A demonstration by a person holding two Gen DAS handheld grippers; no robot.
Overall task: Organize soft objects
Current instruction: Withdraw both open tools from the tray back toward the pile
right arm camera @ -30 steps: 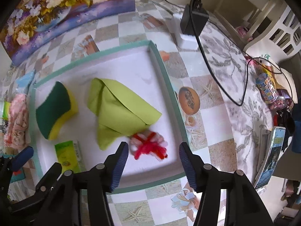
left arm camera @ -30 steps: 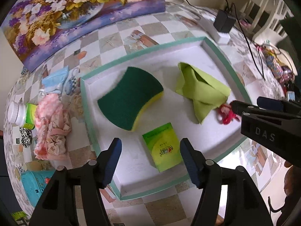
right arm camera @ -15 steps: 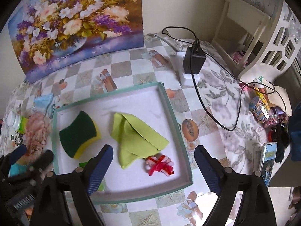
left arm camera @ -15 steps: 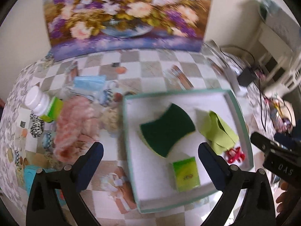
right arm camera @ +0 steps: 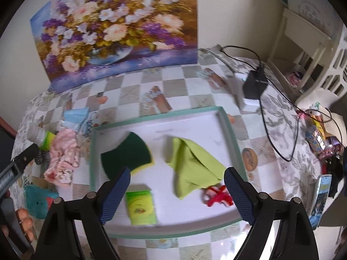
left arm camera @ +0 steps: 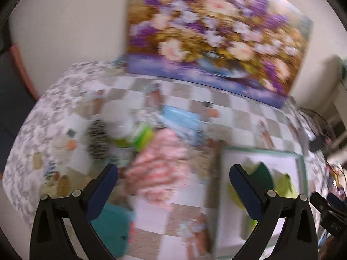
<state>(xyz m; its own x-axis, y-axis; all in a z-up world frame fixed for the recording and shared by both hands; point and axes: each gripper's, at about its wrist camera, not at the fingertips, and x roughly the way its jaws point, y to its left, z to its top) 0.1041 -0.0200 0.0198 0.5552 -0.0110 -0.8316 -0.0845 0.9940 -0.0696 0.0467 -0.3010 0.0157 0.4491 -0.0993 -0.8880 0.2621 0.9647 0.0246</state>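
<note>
Both grippers, left gripper [left arm camera: 173, 182] and right gripper [right arm camera: 177, 186], have jaws released and empty. The left faces the crumpled pink floral cloth [left arm camera: 158, 169] on the checkered worktop [right arm camera: 173, 88], beside the teal-rimmed white tray [right arm camera: 229, 127], likely its next pick.

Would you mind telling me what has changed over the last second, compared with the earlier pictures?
Both grippers have opened wide and pulled up and back from the tray. The left gripper has swung leftwards, away from the tray, and now faces the pink cloth beside it. The right gripper stays over the tray. Neither holds anything. The sponge, green cloth, green packet and red tie lie as before.
</note>
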